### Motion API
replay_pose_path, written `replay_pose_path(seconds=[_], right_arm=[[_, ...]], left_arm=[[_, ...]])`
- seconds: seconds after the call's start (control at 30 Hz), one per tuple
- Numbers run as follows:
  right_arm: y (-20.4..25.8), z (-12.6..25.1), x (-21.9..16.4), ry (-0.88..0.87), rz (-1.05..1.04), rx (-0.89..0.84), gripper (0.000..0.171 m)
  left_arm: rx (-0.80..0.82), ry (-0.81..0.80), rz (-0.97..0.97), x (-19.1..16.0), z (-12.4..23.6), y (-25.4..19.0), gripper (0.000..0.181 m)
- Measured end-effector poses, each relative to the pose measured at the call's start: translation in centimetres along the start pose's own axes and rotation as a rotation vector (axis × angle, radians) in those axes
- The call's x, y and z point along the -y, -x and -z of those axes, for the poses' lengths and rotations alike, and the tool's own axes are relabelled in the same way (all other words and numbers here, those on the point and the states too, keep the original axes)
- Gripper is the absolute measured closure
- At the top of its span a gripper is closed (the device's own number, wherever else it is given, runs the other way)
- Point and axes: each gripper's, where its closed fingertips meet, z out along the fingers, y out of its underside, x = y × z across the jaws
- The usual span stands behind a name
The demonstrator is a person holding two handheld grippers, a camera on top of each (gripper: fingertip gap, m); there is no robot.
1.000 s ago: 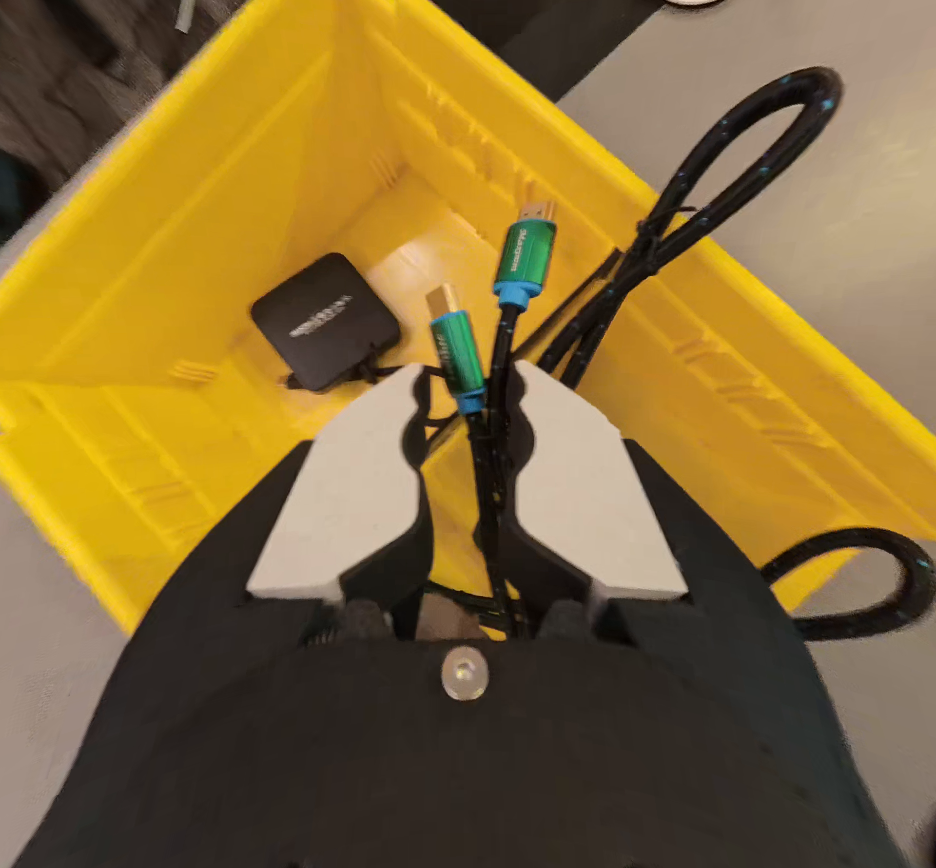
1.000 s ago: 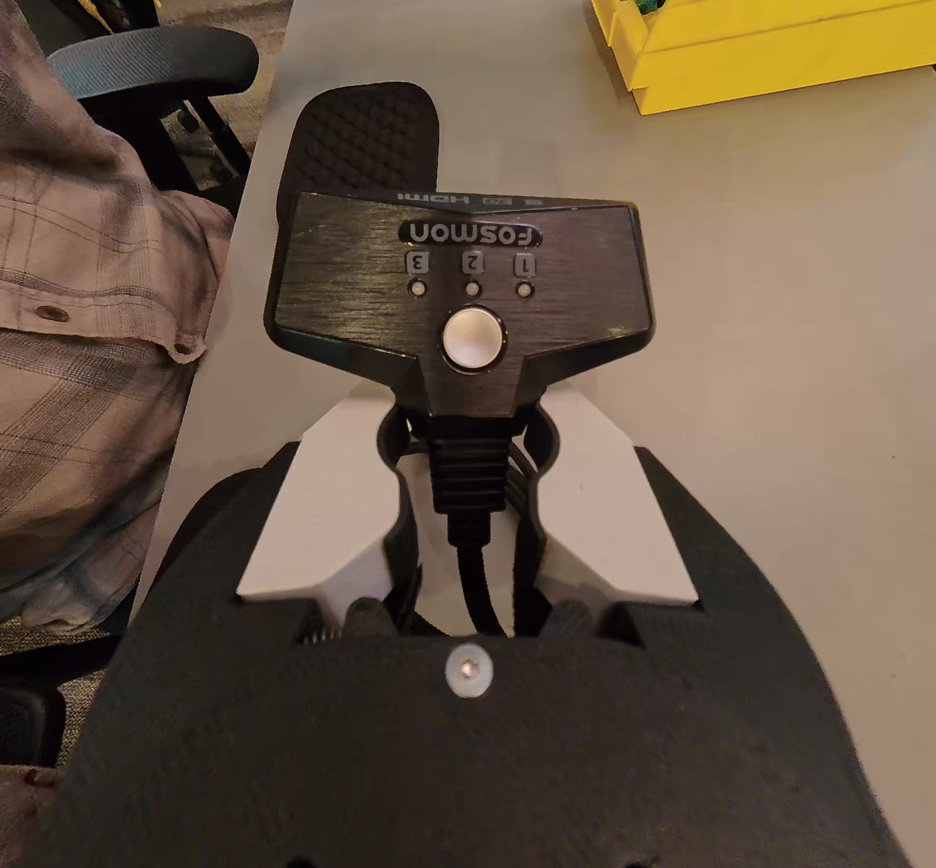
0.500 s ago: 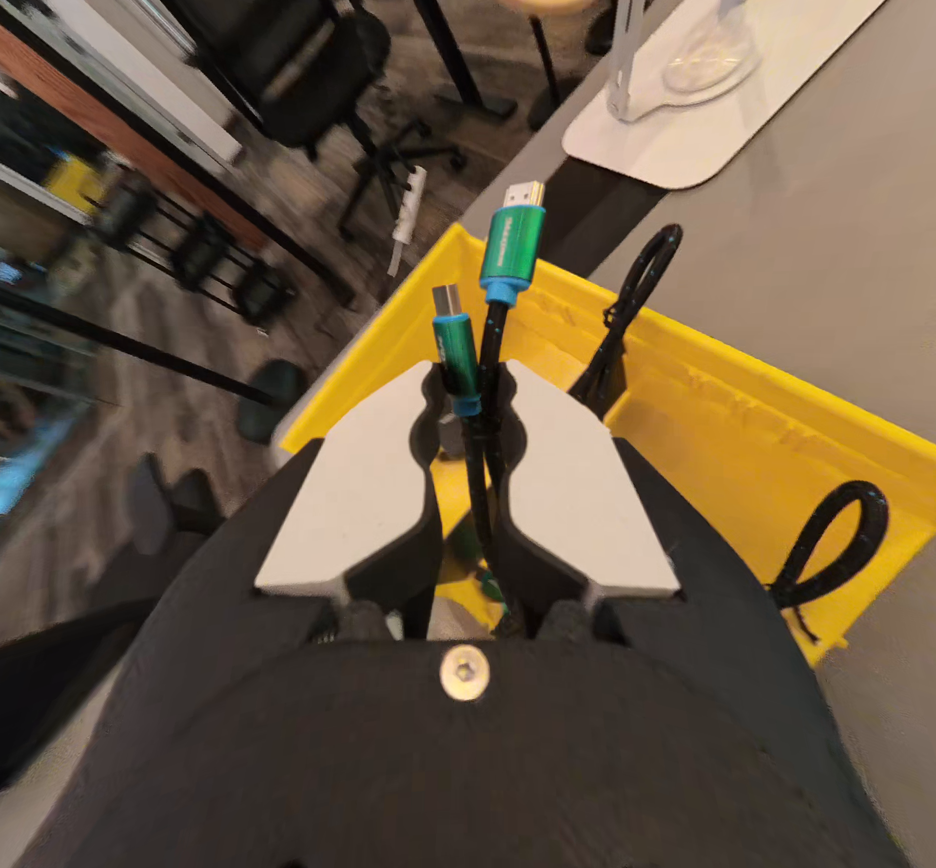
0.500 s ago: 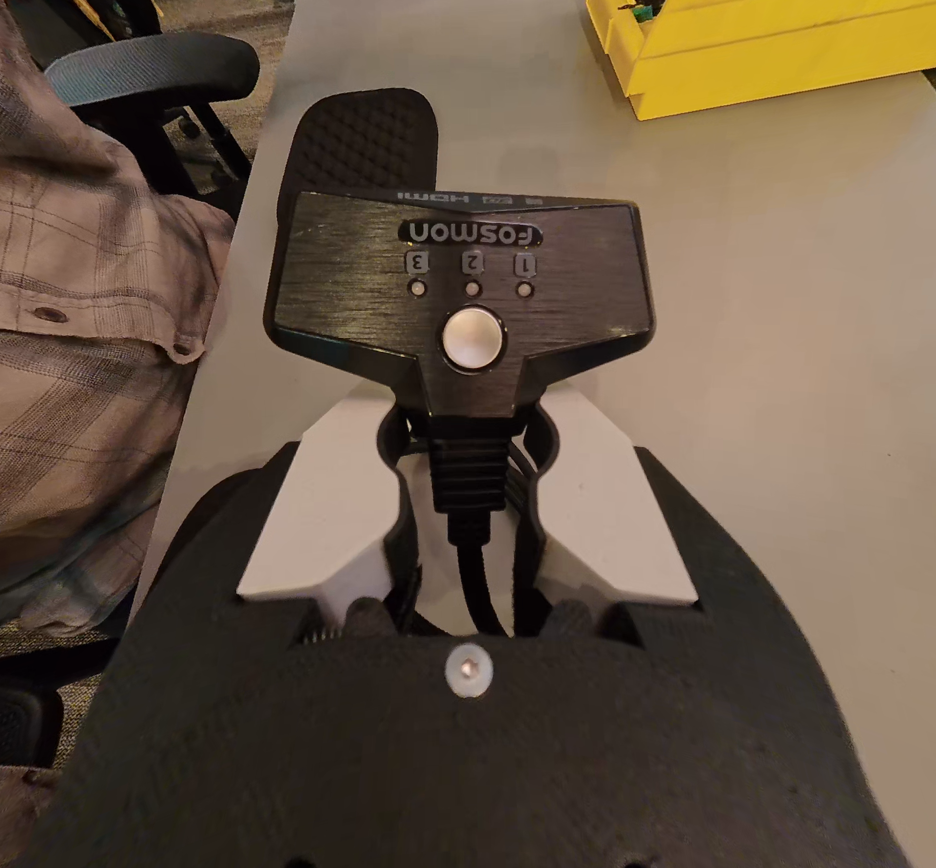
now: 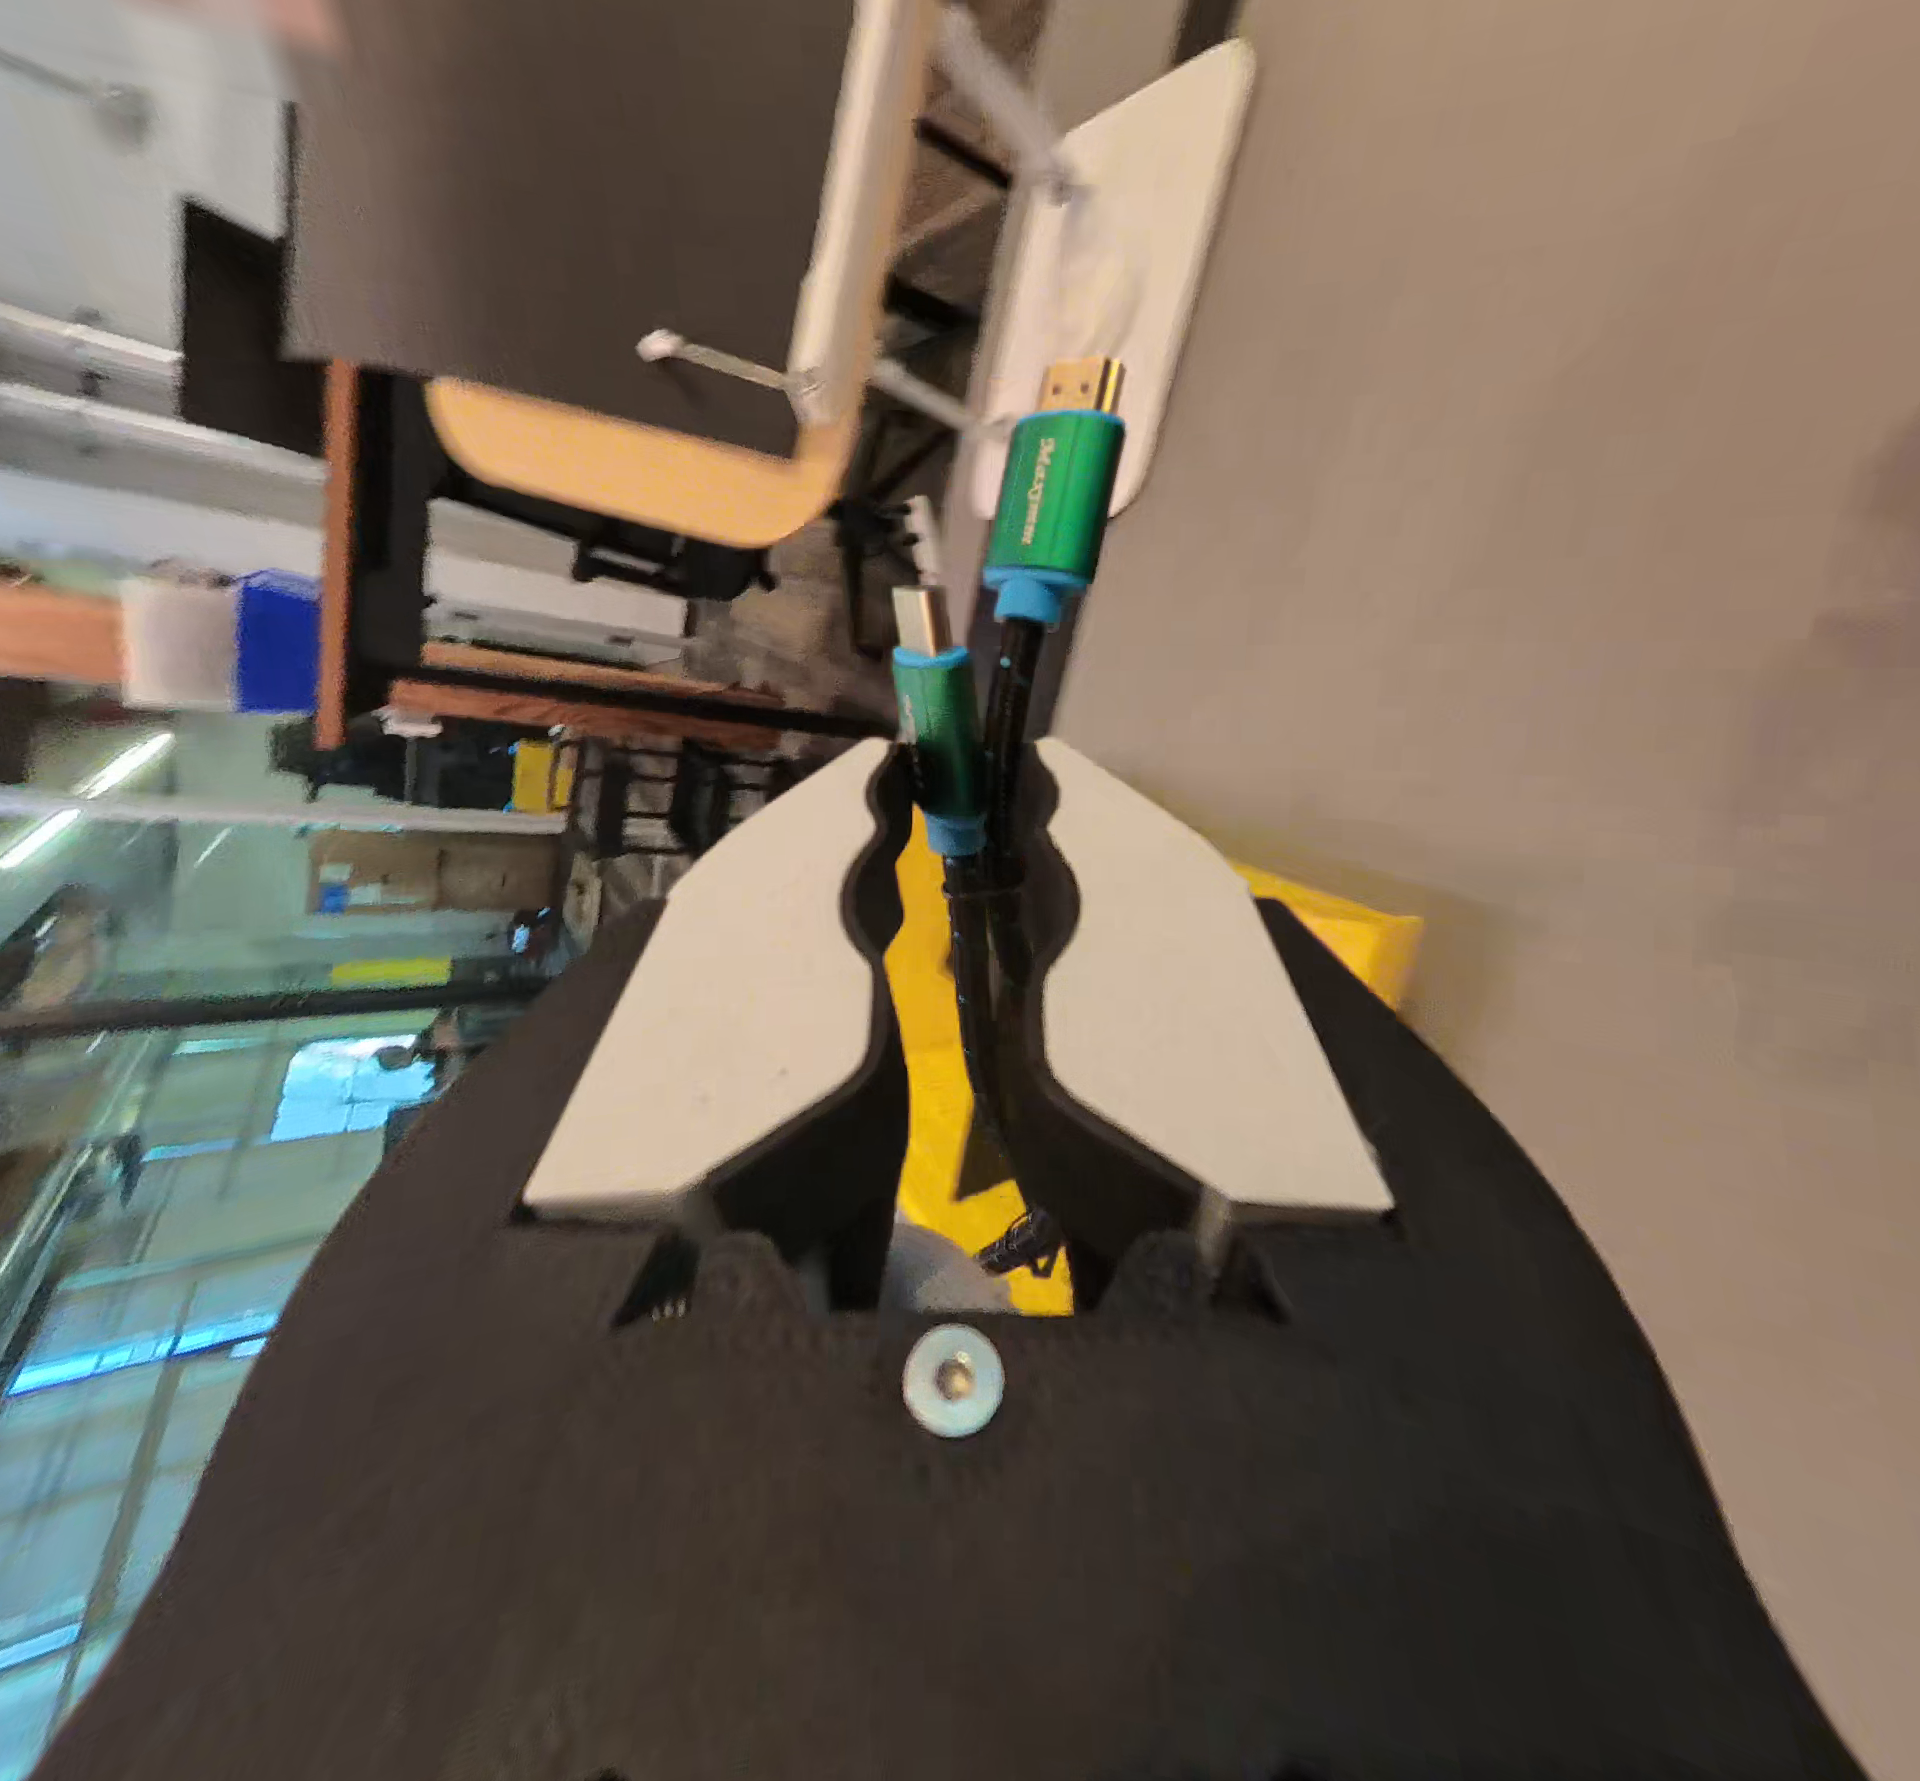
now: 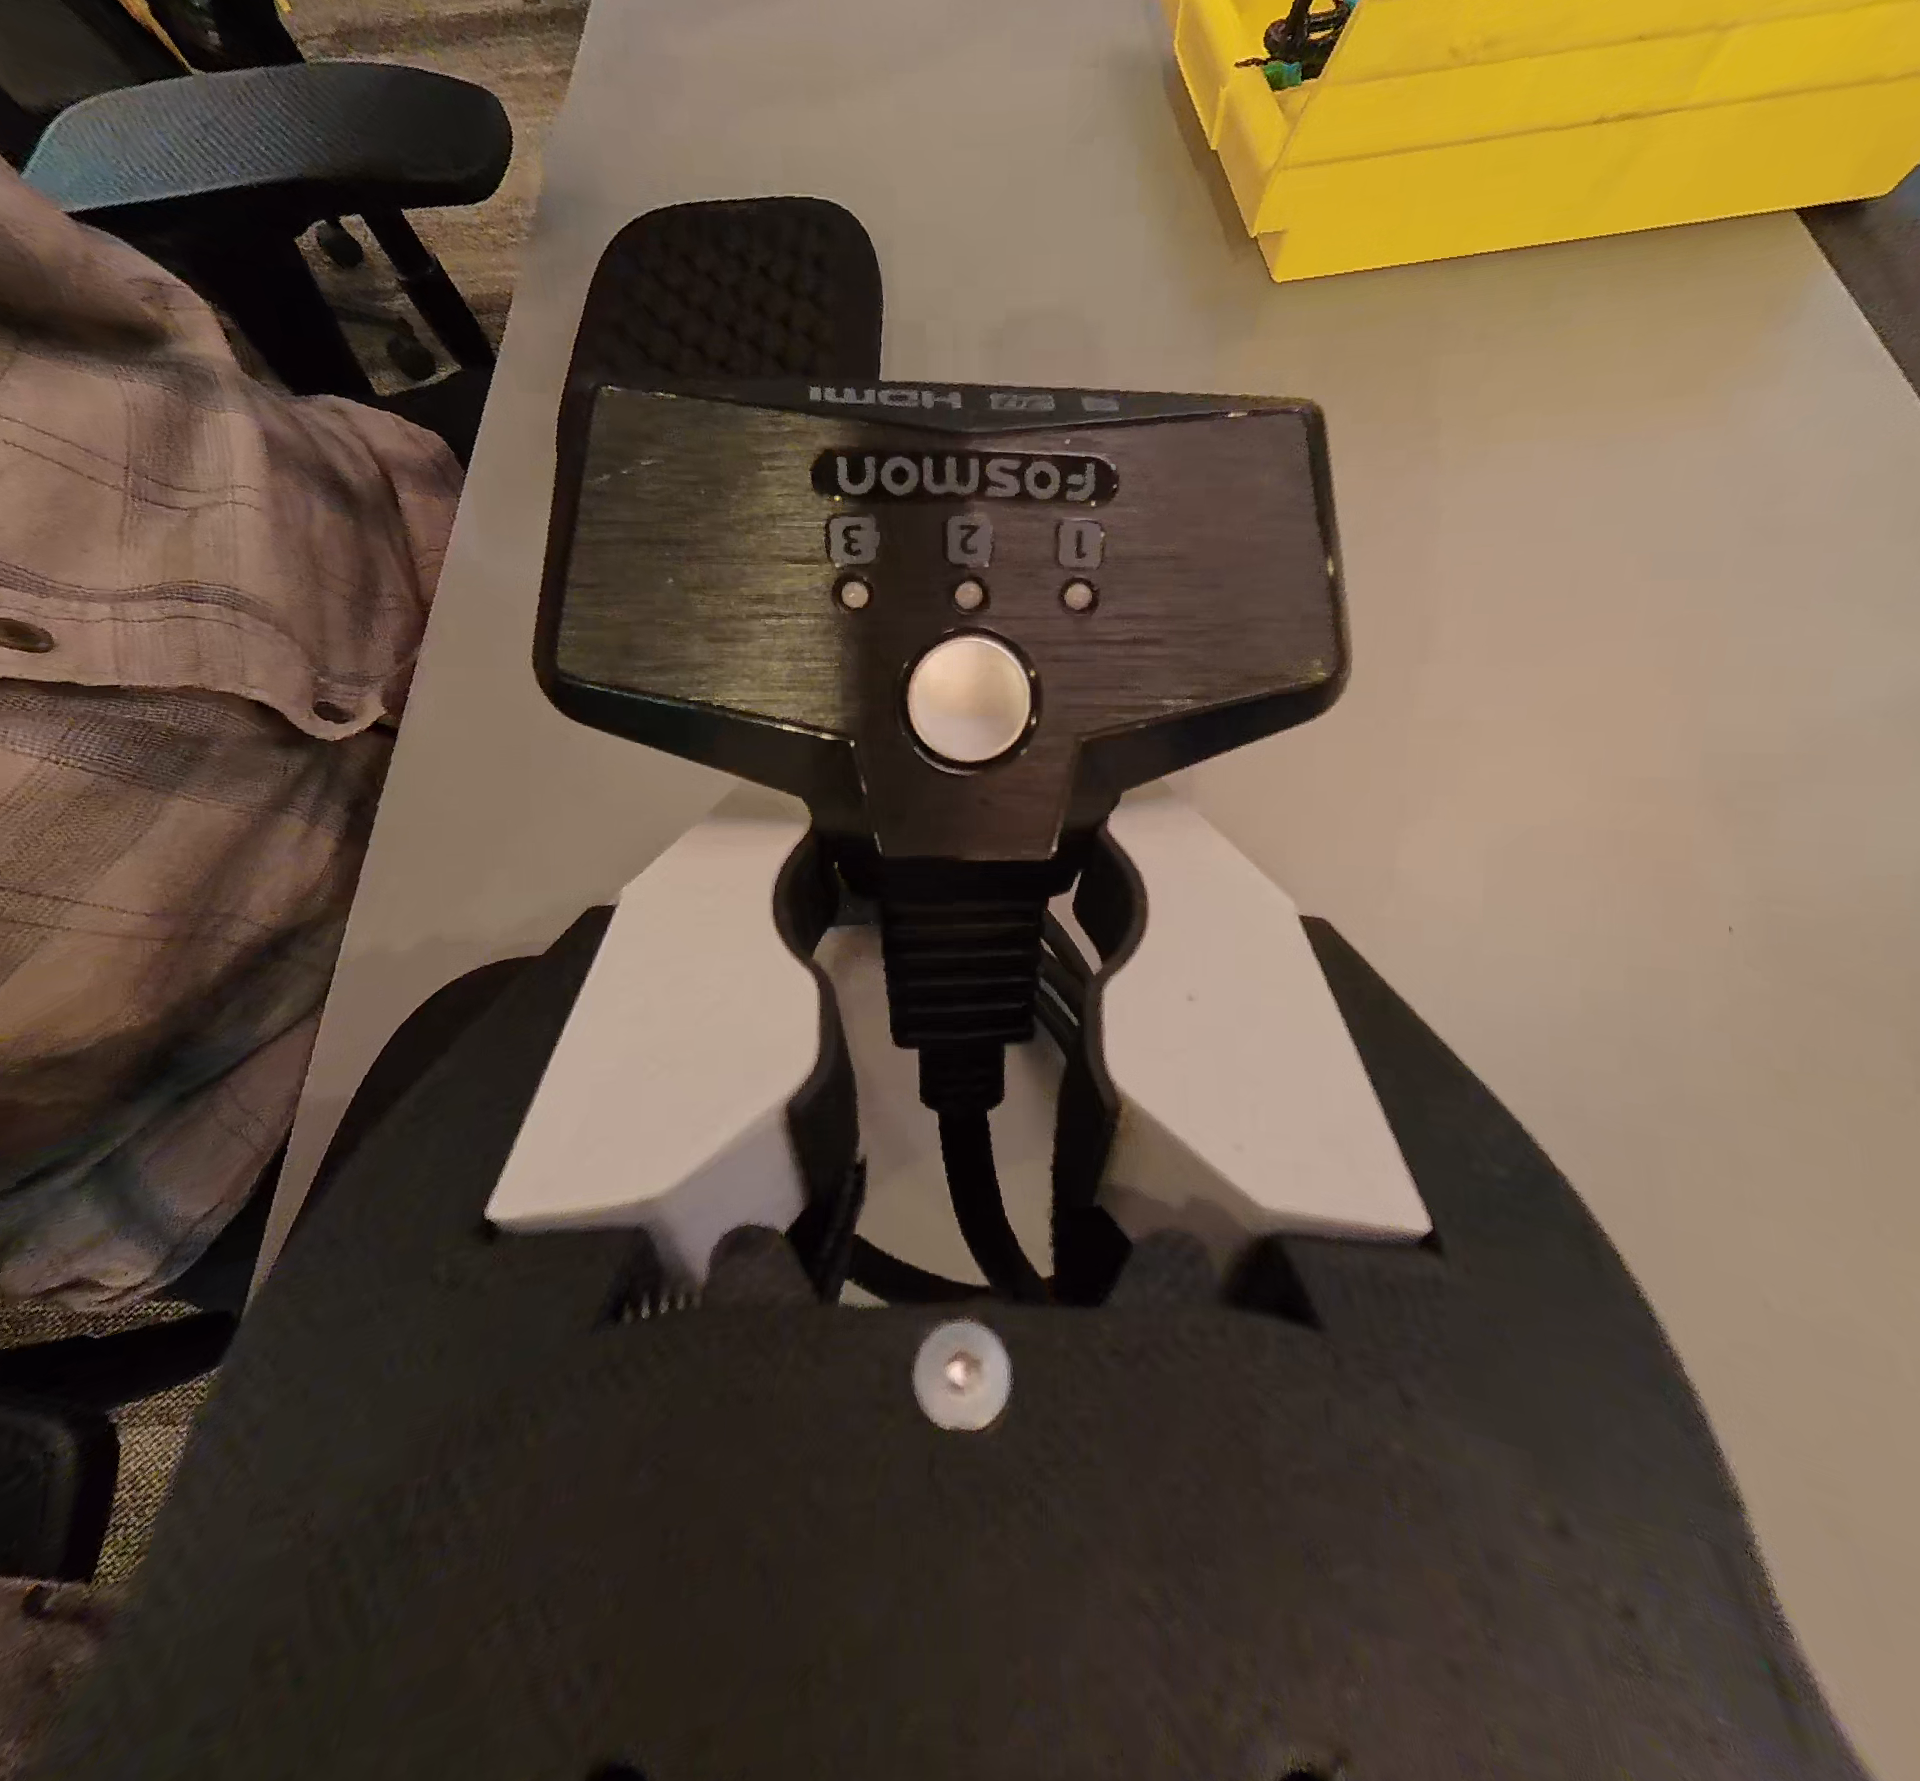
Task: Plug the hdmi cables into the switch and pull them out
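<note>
In the left wrist view my left gripper (image 5: 966, 796) is shut on a black braided HDMI cable (image 5: 987, 983). Two green plugs with blue collars stick out past the fingertips: a longer one (image 5: 1051, 505) and a shorter one (image 5: 940, 734). The view is rolled on its side and blurred. In the right wrist view my right gripper (image 6: 961, 874) is shut on the neck of a black HDMI switch (image 6: 935, 568) with a round silver button and three small lights. The switch is held above the grey table (image 6: 1507, 692), its wide end pointing away from me.
A yellow bin (image 6: 1558, 90) holding more black cables stands at the table's far right; part of it shows under my left gripper (image 5: 1340, 931). A person's plaid sleeve (image 6: 156, 692) and an office chair (image 6: 270, 142) are at the left. A white stand base (image 5: 1122, 277) is on the table. Across from one pair of fingers to the other is roughly 30 cm.
My left gripper has lifted the cable out of the yellow bin and rolled sideways, so the bin has dropped almost out of its view. The right gripper and switch have hardly moved.
</note>
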Motion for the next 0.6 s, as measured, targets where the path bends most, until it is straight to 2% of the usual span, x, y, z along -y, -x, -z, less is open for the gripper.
replay_pose_path(seconds=[0.13,0.33,0.43,0.6], right_arm=[[-0.3,0.6,-0.3,-0.003,-0.003,-0.018,0.130],[-0.6,1.1,-0.5,-0.014,-0.012,-0.027,0.130],[-0.9,1.1,-1.0,-0.006,-0.020,-0.033,0.130],[-1.4,1.3,-1.5,-0.014,-0.038,-0.041,0.130]], left_arm=[[-0.164,-0.022,-0.020,3.3,-0.5,-8.4,0.162],[-0.306,-0.002,-0.060,4.4,-3.7,-17.8,0.162],[-0.295,0.045,-0.139,3.7,-5.4,-20.3,0.162],[-0.325,0.062,-0.097,3.1,-7.1,-22.4,0.161]])
